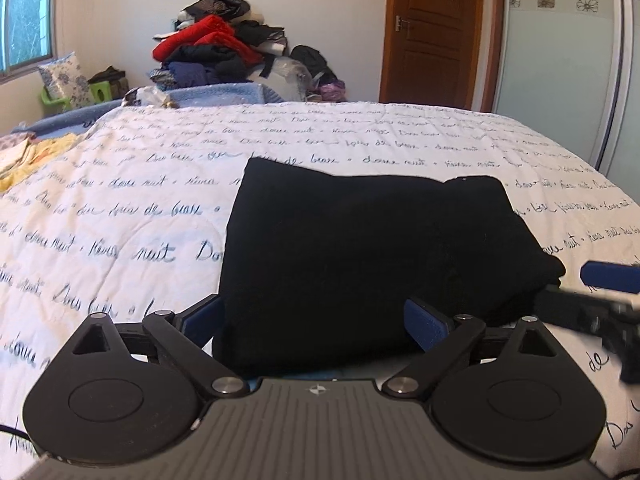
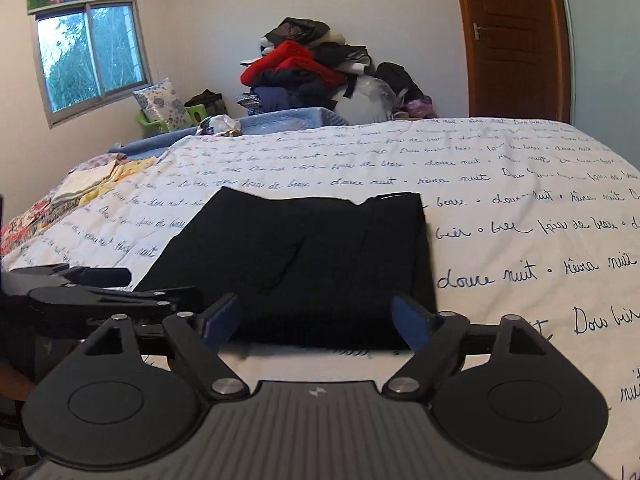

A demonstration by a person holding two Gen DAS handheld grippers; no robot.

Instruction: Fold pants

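Here, black pants [image 1: 360, 248] lie folded into a flat rectangle on a bed [image 1: 140, 200] covered in a white spread printed with cursive writing. The left claw [image 1: 316, 320] is spread wide, its blue fingers [image 1: 424, 320] either side of the near edge of the fabric, gripping nothing. The right claw [image 2: 316, 316] is likewise released, at the pants' near right corner. Bare bedspread lies open on both sides and beyond. A heap of clothes [image 2: 312, 68] sits past the far edge.
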